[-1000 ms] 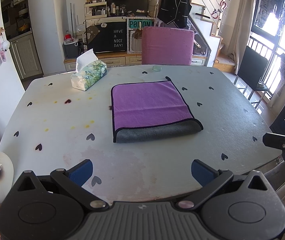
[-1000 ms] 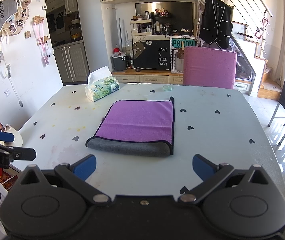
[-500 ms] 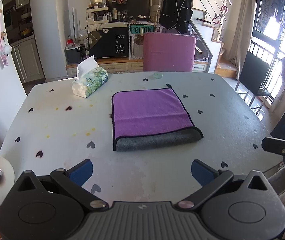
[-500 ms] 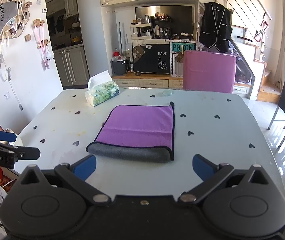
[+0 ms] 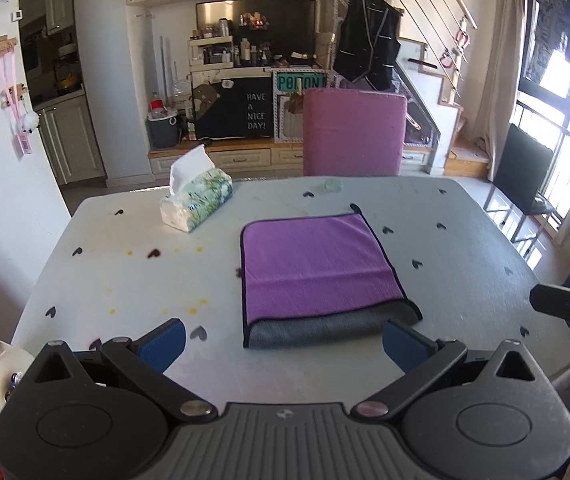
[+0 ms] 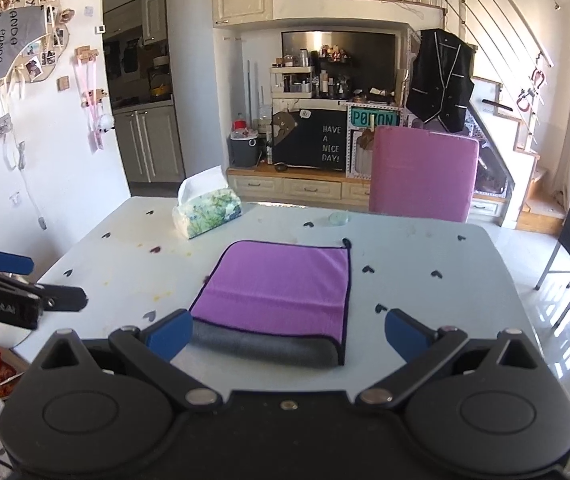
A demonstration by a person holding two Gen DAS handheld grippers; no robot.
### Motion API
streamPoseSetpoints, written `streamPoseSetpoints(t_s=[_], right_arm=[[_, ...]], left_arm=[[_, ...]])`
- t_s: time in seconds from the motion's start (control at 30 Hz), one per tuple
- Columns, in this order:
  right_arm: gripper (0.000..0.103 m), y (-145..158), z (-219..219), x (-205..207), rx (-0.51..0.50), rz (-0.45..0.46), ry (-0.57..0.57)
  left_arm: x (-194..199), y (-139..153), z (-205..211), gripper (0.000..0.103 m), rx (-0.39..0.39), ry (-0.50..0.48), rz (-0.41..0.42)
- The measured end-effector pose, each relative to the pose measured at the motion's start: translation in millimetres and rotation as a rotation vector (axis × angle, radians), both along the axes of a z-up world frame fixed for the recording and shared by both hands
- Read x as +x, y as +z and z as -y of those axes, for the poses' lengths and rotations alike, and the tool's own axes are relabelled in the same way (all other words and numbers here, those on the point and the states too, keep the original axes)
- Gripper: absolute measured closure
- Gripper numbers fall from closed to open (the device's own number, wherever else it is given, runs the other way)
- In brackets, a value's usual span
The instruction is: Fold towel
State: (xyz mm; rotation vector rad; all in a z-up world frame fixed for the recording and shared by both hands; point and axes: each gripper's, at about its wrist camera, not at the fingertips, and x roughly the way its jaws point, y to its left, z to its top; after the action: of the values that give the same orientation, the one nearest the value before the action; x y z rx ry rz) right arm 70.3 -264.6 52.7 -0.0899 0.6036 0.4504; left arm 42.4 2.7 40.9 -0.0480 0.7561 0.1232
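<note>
Blue-padded jaws of left gripper point(image 5: 283, 340) and right gripper point(image 6: 287, 330) at bottom of frame, spread wide, empty, held off the desk point(image 5: 465, 240), likely finished. Mid-frame: purple towel point(image 5: 317, 268) folded flat, grey underside along near edge. Upper left: tissue box point(image 5: 197, 202).

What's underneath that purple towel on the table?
The purple towel is folded over itself; a grey layer peeks out along its near edge, lying on the table. Anything further beneath is covered.

towel point(image 5: 317, 276): flat on the desk point(image 5: 125, 272), mid-surface
tissue box point(image 5: 197, 202): on desk, behind-left of towel
chair point(image 5: 353, 136): behind desk
</note>
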Motion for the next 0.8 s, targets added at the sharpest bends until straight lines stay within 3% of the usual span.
streamPoseSetpoints(t_s=[0.43, 0.63, 0.8], right_arm=[[0.000, 1, 0, 58, -0.039, 0.035, -0.037], [0.000, -1, -4, 90, -0.045, 0.047, -0.045], [0.000, -7, -3, 121, 0.017, 0.004, -0.035]], left_arm=[[56, 18, -14, 0.000, 0.009, 0.009, 0.027], [91, 11, -22, 0.000, 0.012, 0.019, 0.000], [115, -2, -32, 0.000, 0.022, 0.043, -0.010]])
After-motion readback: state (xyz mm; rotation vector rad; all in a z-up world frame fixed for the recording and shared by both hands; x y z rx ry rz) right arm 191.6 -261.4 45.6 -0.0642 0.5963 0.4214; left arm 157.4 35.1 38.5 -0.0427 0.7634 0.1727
